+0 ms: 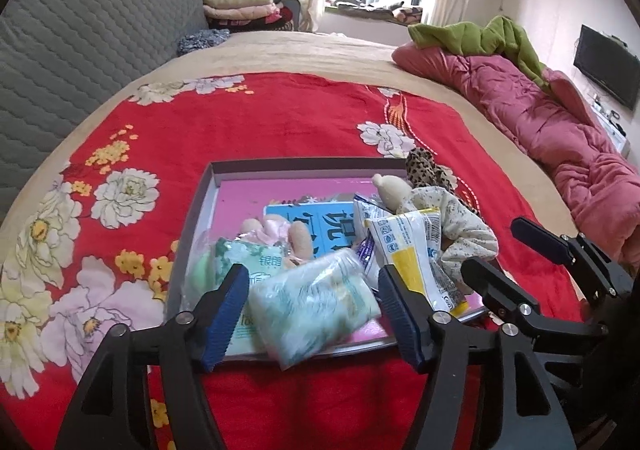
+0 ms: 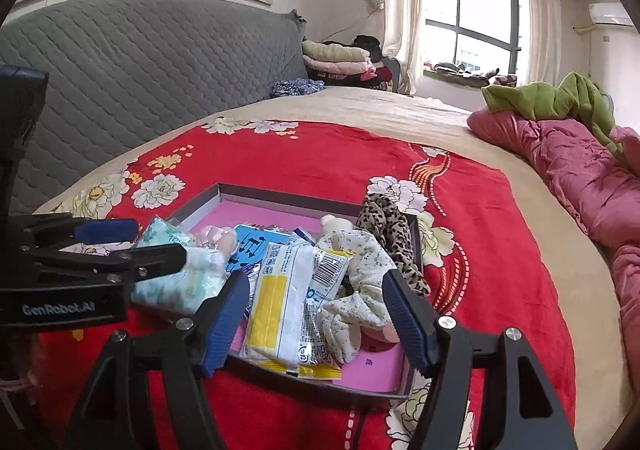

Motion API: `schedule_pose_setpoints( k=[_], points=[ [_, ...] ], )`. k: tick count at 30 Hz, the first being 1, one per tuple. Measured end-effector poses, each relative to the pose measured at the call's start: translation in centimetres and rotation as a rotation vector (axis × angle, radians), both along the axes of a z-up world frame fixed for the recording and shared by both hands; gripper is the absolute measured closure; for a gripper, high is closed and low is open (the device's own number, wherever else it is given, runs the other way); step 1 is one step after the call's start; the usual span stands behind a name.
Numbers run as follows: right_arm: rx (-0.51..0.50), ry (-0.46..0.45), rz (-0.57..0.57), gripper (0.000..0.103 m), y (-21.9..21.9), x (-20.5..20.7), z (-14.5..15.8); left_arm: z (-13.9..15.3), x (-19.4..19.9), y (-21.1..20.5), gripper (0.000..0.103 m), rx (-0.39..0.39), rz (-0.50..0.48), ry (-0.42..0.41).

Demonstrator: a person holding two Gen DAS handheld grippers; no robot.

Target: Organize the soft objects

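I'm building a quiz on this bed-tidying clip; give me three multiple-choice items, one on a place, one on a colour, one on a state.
1. Where does the leopard-print cloth lie?
A. at the tray's far right corner
B. on the grey headboard
C. on the pink quilt

2. What colour is the floor of the tray?
A. green
B. pink
C. black

3. How do the jaws of the left gripper stand?
A. clamped flat on the pale green packet
B. open, the packet between them
C. shut on nothing

Answers:
1. A: it drapes over the tray's far right rim.
2. B: bare pink shows beside the items.
3. B: both blue pads stand clear of the pale green packet, which is blurred.
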State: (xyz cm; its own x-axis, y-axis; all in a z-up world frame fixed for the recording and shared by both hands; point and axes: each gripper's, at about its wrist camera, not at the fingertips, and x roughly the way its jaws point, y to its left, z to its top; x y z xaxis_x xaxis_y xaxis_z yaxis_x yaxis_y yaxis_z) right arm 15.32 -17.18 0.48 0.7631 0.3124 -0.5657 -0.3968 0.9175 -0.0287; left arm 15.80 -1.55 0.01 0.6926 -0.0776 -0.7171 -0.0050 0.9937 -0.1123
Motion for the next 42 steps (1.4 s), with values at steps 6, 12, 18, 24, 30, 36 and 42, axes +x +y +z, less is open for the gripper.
schedule_pose_setpoints(
  k=[6, 12, 18, 24, 30, 36, 42],
  points=[
    [0.012, 0.0, -0.027, 0.034, -0.5, -0.9, 0.3, 1.1, -1.2, 0.8, 0.028, 0.008, 0.023, -0.034],
    [0.035, 0.015, -0.048, 0.033, -0.5, -2.4, 0.6, 2.3, -3.2, 1.1, 0.024, 0.033, 0.039, -0.059],
    [0.039, 0.012, -0.074, 0.033, -0.1, -4.3, 1.0, 3.3, -5.5, 1.5, 0.024, 0.051, 0.067, -0.076],
    [0.05, 0.03, -0.105, 0.032, 0.0, -6.3, 1.1, 3.9, -7.7, 1.6, 0.024, 0.066, 0.07, -0.085],
    [0.061, 0.04, -0.124, 0.032, 0.3, -7.9, 1.5, 3.7, -9.7, 1.7, 0.024, 0.064, 0.094, -0.066],
    [0.047, 0.051, -0.13, 0.032, 1.0, -9.4, 1.4, 3.2, -11.5, 1.9, 0.024, 0.059, 0.127, -0.042],
    [0.041, 0.021, -0.131, 0.032, 1.4, -10.8, 2.2, 3.0, -12.9, 2.4, 0.024, 0.069, 0.158, -0.032]
  ],
)
